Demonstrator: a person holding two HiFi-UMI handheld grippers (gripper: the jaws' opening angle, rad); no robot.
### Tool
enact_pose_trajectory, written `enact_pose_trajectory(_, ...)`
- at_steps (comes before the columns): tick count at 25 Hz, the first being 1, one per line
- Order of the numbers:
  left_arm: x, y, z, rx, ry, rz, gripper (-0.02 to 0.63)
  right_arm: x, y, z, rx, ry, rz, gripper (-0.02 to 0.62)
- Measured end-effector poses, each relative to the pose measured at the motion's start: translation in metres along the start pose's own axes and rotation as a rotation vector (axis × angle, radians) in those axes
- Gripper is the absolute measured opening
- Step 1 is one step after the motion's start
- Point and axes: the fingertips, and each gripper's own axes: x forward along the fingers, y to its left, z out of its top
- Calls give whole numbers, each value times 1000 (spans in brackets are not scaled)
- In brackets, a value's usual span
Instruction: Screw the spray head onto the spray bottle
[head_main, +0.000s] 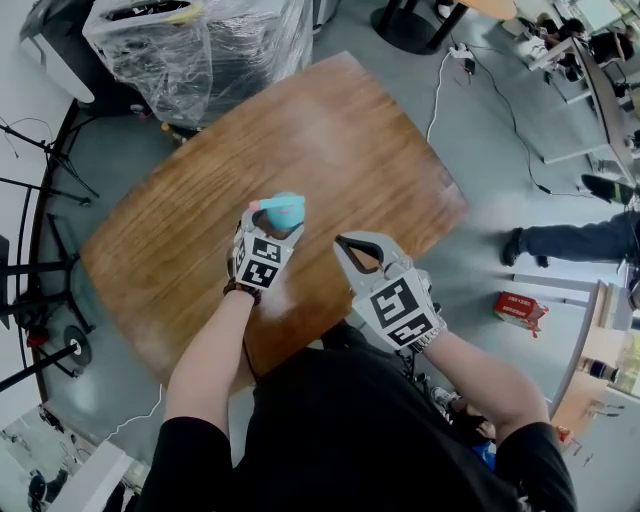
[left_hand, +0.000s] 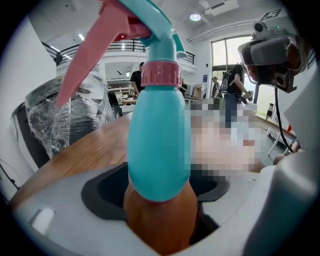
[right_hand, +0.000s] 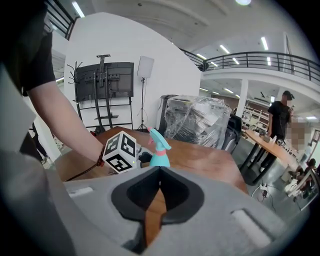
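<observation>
A teal spray bottle (left_hand: 157, 145) has a pink collar (left_hand: 160, 75) and a teal spray head with a pink trigger (left_hand: 145, 30) sitting on its neck. My left gripper (head_main: 278, 226) is shut on the bottle's lower body and holds it upright over the wooden table (head_main: 330, 130). From the head view I see only the bottle's top (head_main: 283, 210). My right gripper (head_main: 346, 244) is shut with nothing between its fingers, a short way to the right of the bottle. In the right gripper view the bottle (right_hand: 159, 150) stands just beyond the closed jaws, beside the left gripper's marker cube (right_hand: 121, 151).
A plastic-wrapped bin (head_main: 200, 40) stands past the table's far left corner. Black stands (head_main: 40, 300) crowd the floor on the left. A person's leg (head_main: 575, 240), a red box (head_main: 520, 310) and a cable (head_main: 440, 90) are on the right.
</observation>
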Motion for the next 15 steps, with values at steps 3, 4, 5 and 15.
enact_pose_trajectory(3, -5, -2, -3, 7, 15, -14, 429, 3, 4, -1, 13, -2, -3, -6)
enact_pose_trajectory(4, -9, -2, -5, 6, 16, -13, 431, 4, 6, -1, 17, -3, -3, -6)
enact_pose_trajectory(5, -14, -2, -6, 4, 16, -10, 430, 5, 8, -2, 21, -5, -4, -6)
enact_pose_trajectory(15, -97, -28, 23, -62, -101, -11, 142, 19, 34, 1, 82, -56, -7, -8)
